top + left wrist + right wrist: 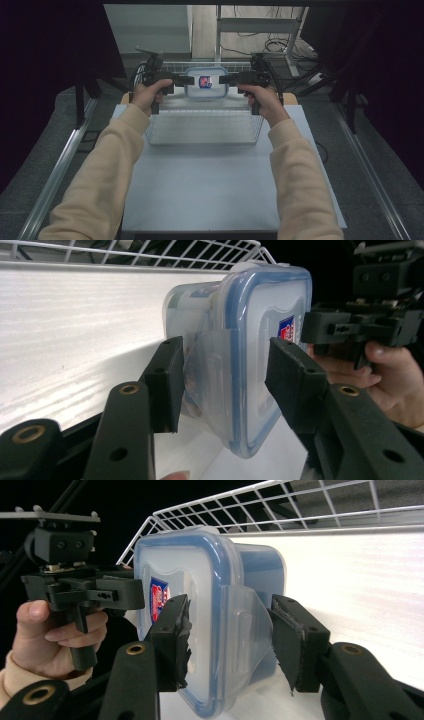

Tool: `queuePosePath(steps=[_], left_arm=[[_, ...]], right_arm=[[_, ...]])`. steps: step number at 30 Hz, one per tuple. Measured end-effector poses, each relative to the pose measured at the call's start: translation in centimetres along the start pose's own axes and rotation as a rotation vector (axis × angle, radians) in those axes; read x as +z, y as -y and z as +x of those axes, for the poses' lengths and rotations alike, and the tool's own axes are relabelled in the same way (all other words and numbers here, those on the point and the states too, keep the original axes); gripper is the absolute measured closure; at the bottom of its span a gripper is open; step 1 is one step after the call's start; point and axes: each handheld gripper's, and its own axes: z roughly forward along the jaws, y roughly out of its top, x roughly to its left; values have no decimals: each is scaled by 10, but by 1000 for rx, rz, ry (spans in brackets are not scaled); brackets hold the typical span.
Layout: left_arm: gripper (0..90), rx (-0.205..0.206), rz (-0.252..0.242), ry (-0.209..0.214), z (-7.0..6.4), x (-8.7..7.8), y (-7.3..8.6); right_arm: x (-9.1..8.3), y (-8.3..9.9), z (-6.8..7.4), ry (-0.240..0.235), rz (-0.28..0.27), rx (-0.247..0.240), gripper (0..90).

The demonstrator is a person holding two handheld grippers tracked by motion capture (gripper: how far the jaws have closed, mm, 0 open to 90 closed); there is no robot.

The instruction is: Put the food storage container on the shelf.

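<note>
Clear plastic with a blue-rimmed lid: the box (pixel 205 83) is sitting in the upper middle of the high view, over the far end of the wire basket (pixel 202 131), and I am holding it from both ends at once. My left gripper (pixel 178 80) is coming in from the left of that frame and my right gripper (pixel 225 79) from the right, so neither hand is nearer; the box lies straight between them, its long axis running across the frame from one to the other.

In the left gripper view the jaws are bracketing the box (pixel 240 360) at a side latch flap, one on the lid face, one on the body side, with slivers of gap showing, so I am reading a light pinch, not a hard clamp. In the right gripper view the jaws are straddling the opposite flap (pixel 245 625) the same way, touching or nearly so.

Whether the box is resting on the basket or hanging clear, I cannot tell. Any lift, I judge, needs both hands rising together.
</note>
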Motion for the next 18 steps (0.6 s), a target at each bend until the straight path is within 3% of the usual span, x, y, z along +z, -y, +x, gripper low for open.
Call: queuePosePath(steps=[11, 14, 18], left_arm=[[497, -108, 2, -13, 11, 10, -13], [495, -139, -3, -5, 16, 12, -14], [480, -181, -16, 11, 23, 16, -14]], right_arm=[[11, -14, -18, 5, 20, 160, 488], [14, -16, -19, 28, 24, 211, 474], [20, -16, -18, 69, 14, 243, 444]])
